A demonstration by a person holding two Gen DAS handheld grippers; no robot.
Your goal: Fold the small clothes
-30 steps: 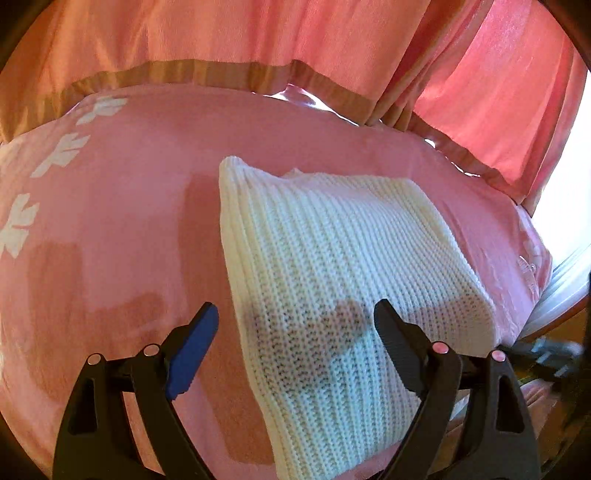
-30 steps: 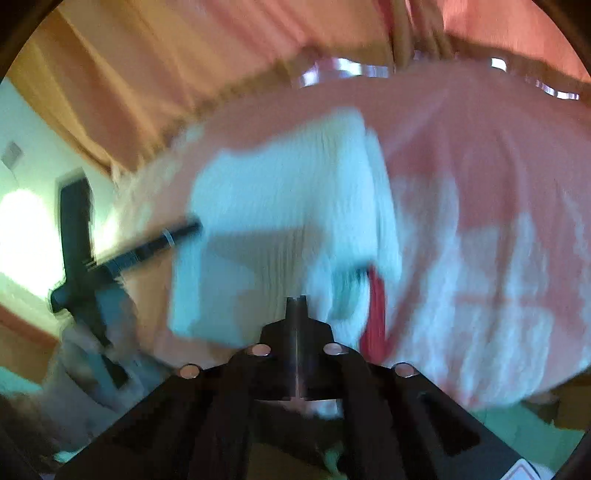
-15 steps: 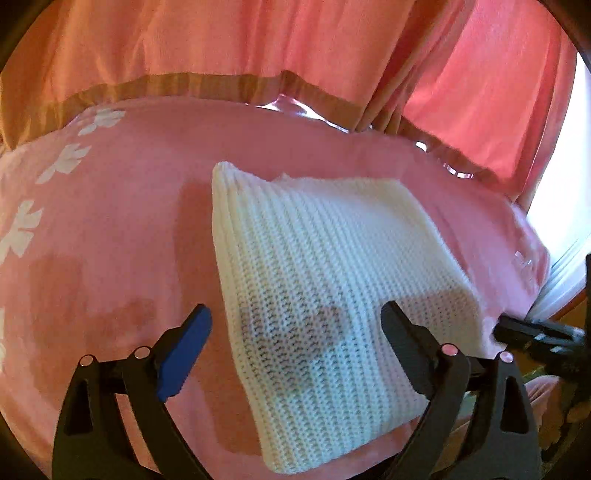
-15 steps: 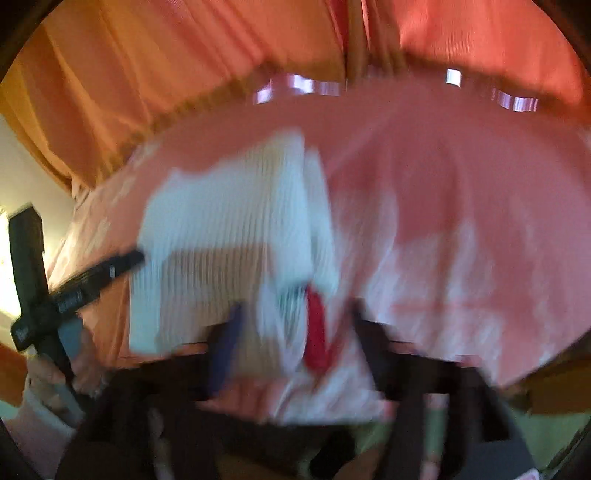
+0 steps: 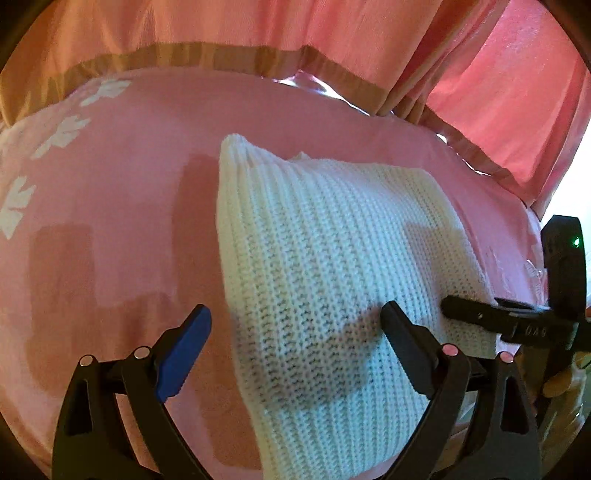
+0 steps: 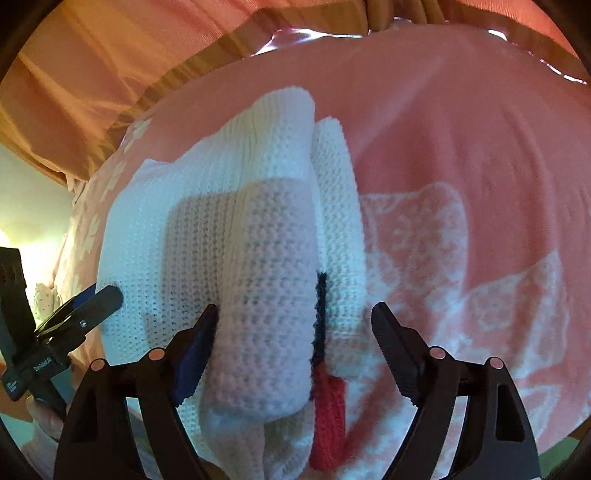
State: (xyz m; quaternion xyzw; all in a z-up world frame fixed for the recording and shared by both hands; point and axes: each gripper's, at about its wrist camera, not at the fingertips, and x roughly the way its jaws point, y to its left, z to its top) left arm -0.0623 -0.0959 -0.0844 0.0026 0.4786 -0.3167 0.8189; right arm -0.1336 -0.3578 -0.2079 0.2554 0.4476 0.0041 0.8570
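A white knitted garment [image 5: 332,258] lies folded on the pink blanket [image 5: 110,221]. In the right wrist view its thick folded roll [image 6: 266,277] shows a black and red stripe [image 6: 327,398] at the near end. My left gripper [image 5: 295,328] hovers open over the garment's near left edge, casting a shadow on the knit. My right gripper [image 6: 295,314] straddles the near end of the roll; its jaws are opening and its pads do not press the knit. The right gripper's finger [image 5: 476,315] shows at the garment's right edge, and the left gripper's fingertip [image 6: 96,299] at its left edge.
Pink-orange curtains [image 5: 258,33] with a tan band hang behind the bed. The blanket has white flower prints [image 5: 62,136] at far left and a white lace-like pattern [image 6: 461,277] to the right of the garment. A hand [image 6: 44,417] holds the left gripper.
The right gripper went from shut to wide open and drew back; the folded roll it held now rests on the garment. It also entered the left view's right edge. The left gripper hardly moved.
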